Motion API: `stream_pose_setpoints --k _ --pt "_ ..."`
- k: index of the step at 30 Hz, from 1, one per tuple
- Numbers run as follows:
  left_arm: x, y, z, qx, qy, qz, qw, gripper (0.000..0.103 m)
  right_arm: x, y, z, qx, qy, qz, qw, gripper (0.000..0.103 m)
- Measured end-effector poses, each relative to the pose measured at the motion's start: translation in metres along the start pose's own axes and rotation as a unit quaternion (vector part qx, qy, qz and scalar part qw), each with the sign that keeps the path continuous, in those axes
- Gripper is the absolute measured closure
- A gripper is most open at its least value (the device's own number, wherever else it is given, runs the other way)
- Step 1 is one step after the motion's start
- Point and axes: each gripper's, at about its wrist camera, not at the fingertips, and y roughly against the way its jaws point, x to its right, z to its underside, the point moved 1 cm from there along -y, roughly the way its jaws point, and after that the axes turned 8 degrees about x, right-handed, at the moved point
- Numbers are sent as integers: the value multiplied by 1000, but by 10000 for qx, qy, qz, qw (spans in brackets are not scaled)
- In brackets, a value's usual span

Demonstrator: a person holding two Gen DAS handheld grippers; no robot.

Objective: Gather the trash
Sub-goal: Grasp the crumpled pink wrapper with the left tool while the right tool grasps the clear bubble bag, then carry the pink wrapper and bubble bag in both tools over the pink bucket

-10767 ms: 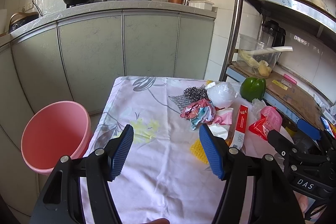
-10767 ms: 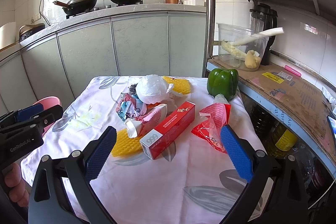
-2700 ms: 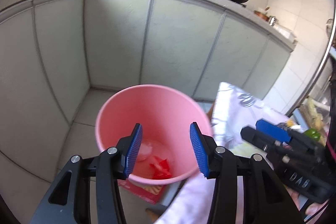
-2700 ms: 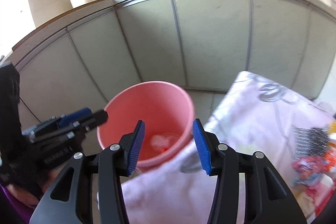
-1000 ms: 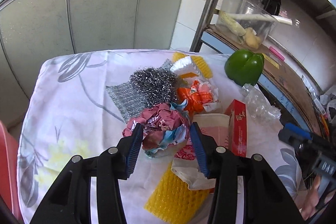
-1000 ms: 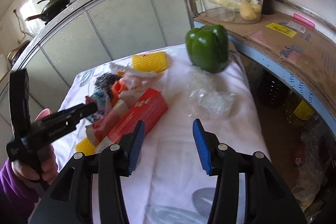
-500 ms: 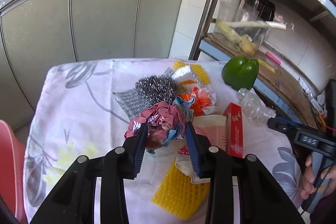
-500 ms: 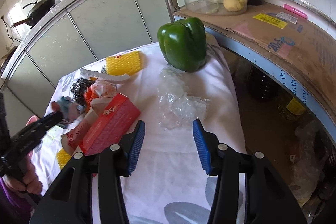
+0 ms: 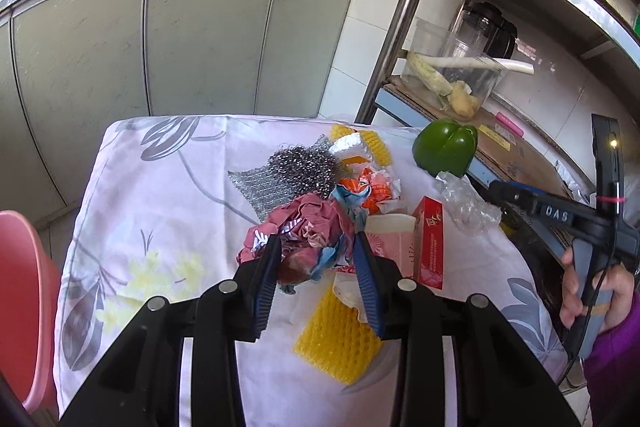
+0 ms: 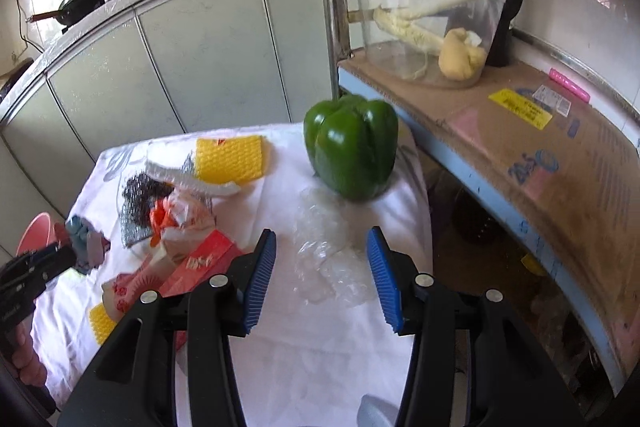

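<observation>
Left gripper (image 9: 316, 259) clamped on crumpled wrapper (image 9: 304, 231), lifted above floral tablecloth (image 9: 160, 187), right gripper (image 10: 322, 267) jaws apart and empty over clear plastic film (image 10: 328, 259), green pepper (image 10: 352, 147) at twelve o'clock, pink bin (image 9: 20, 299) at nine o'clock of the left view.

A small table (image 9: 168, 195) draped in a pale floral cloth (image 9: 132, 267) stands before grey kitchen cabinets. Lying on the cloth: a green bell pepper (image 10: 352, 151) at the far right edge; crumpled clear plastic film (image 10: 328, 251) just in front of it; a yellow foam mesh sleeve (image 10: 230, 159) at the far side and another (image 9: 340, 339) near the front; a steel wool scourer (image 9: 300, 167) on a silvery mesh cloth (image 9: 256, 187); an orange-and-white crumpled wrapper (image 9: 372, 187); a red carton (image 9: 430, 243); and a pink printed packet (image 9: 392, 243), which appears to be partly under the carton.
</observation>
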Motion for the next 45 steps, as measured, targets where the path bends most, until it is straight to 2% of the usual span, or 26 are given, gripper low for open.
stream_pose_setpoints --k 2,4,6,11,18,20,25,30,37,45 --pt "-3 0 1 -17 54 -19 10000 67 5 -11 0 -146 0 -92 9999 55" --pt "-7 -1 1 -60 160 -38 9998 67 11 -29 6 -465 -101 -175 9987 55" --pt "-10 0 2 -82 230 -31 9997 67 13 -40 13 -669 -72 -118 9977 55" --pt "-12 5 3 -25 244 -85 9997 67 12 -40 21 -637 -97 -107 9979 55" --pt "-15 17 4 60 311 -101 9994 67 8 -37 25 -800 58 -91 9967 55" --pt "-16 21 5 84 325 -100 9994 67 7 -35 26 -806 75 -81 9967 58" --pt "-17 32 6 168 359 -109 9992 67 9 -27 26 -714 14 -49 9974 68" --pt "-18 44 6 260 371 -135 9989 67 7 -9 28 -506 -91 -110 9986 71" --pt "-19 60 8 370 389 -276 9982 67 -33 31 24 -146 100 -614 9980 71" --pt "-22 89 8 615 351 -548 9960 66 -94 62 20 -16 476 -1309 9902 71"
